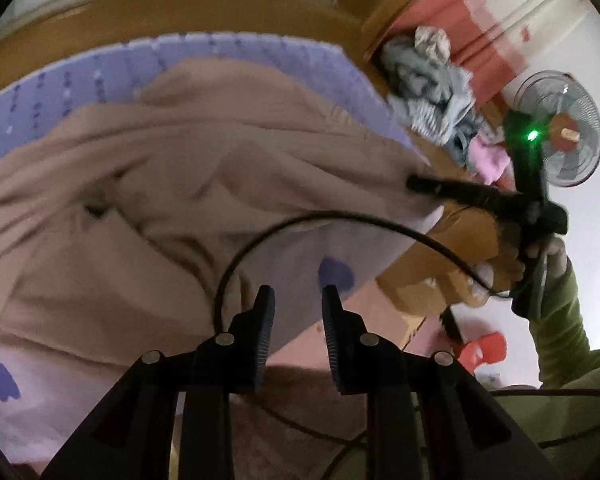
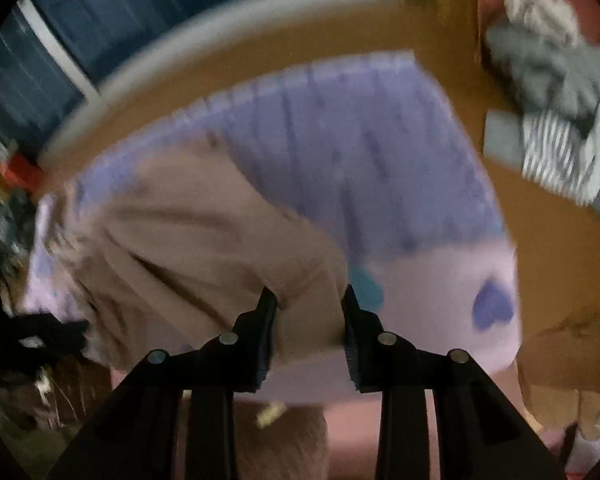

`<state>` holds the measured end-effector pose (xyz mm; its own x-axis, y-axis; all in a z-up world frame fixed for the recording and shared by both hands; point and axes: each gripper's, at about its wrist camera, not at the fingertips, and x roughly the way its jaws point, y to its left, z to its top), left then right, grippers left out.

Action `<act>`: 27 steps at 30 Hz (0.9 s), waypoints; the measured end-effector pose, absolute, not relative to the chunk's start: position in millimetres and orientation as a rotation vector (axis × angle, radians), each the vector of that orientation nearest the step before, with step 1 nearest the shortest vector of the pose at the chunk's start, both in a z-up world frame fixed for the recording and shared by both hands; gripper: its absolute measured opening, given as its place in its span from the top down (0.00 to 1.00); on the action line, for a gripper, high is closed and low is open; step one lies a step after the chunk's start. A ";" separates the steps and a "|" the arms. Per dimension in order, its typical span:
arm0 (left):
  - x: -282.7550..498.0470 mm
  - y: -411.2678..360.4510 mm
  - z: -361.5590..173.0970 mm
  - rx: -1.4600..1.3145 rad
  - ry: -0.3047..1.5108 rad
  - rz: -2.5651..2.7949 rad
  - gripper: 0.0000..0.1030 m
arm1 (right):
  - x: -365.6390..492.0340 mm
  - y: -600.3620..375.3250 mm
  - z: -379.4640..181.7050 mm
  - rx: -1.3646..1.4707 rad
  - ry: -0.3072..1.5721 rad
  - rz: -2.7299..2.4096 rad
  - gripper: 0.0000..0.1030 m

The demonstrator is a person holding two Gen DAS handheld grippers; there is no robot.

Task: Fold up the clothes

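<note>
A tan garment (image 1: 160, 184) lies rumpled on a lilac cloth with purple hearts (image 1: 300, 64) that covers the table. My left gripper (image 1: 297, 300) is open and empty, held above the garment's near edge. My right gripper (image 2: 309, 300) is open with the garment's (image 2: 204, 240) near corner between its fingers; the view is blurred. The right gripper also shows in the left wrist view (image 1: 420, 182), its tip against the garment's right edge.
A heap of grey and striped clothes (image 1: 432, 92) lies on the wooden surface to the right, also in the right wrist view (image 2: 556, 120). A fan (image 1: 560, 128) stands beyond it. A black cable (image 1: 340, 216) arcs across the left wrist view. A red stool (image 1: 484, 350) stands on the floor.
</note>
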<state>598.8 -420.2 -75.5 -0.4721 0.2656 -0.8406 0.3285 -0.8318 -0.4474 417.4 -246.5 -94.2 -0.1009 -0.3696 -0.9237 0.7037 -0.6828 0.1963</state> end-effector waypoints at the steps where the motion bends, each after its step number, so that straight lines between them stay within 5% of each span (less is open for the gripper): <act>1: 600.6 -421.8 -76.1 1.602 0.898 -2.493 0.77 | 421.3 -247.9 -107.7 1.473 0.429 -1.838 0.69; 7: 631.6 -462.0 -56.3 1.492 0.844 -2.444 0.75 | 439.1 -243.0 -71.8 1.387 0.485 -1.853 0.60; 11: 644.7 -505.8 -55.4 1.421 0.778 -2.378 0.75 | 428.5 -263.9 -37.2 1.261 0.403 -1.878 0.44; 19: 664.3 -571.1 -67.3 1.382 0.697 -2.301 0.75 | 384.1 -369.0 -46.3 1.212 0.250 -1.758 0.43; 27: 674.8 -586.9 -77.8 1.334 0.805 -2.245 0.75 | 358.7 -453.1 -106.0 1.290 0.340 -1.628 0.50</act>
